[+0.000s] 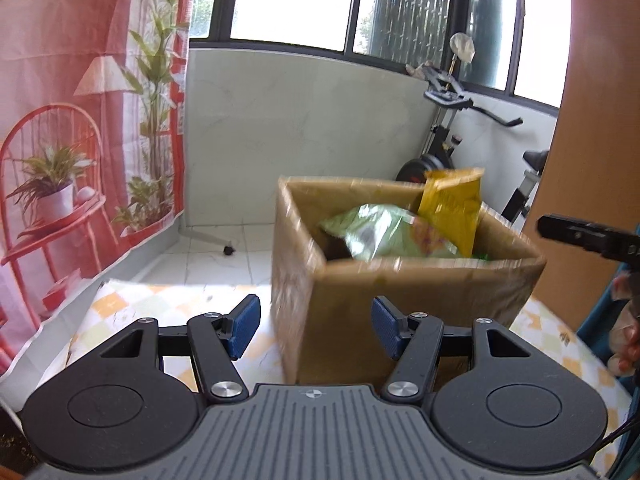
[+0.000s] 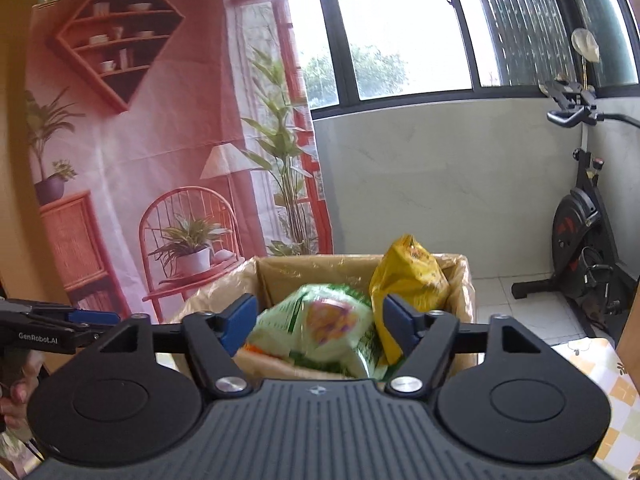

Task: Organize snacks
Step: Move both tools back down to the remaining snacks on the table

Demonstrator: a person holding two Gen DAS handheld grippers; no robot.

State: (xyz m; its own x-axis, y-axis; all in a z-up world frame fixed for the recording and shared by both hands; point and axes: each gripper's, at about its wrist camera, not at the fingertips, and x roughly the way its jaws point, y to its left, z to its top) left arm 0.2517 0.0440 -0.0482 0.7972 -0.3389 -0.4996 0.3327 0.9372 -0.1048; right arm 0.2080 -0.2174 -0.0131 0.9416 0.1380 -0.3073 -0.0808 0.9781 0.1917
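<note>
Cardboard box (image 1: 400, 292): open-topped and brown, standing on the worktop (image 1: 176, 308), which wears a pale checked cloth of yellow and green.
Green snack bag (image 2: 320, 328): lying inside the box, crumpled and shiny, towards its near side.
Yellow snack bag (image 2: 408, 276): standing upright in the box's far right corner, its top poking above the rim.
Right gripper (image 2: 320, 326): just over the near edge of the box, jaws apart with the green bag showing between the blue pads, which do not press on it.
Left gripper (image 1: 316, 326): low over the worktop at the box's near left corner, jaws about half spread, holding nothing.
Backdrop (image 1: 80, 120): red printed cloth hanging to the left.
Exercise bike (image 2: 588, 248): far right, under the window (image 2: 400, 28).
</note>
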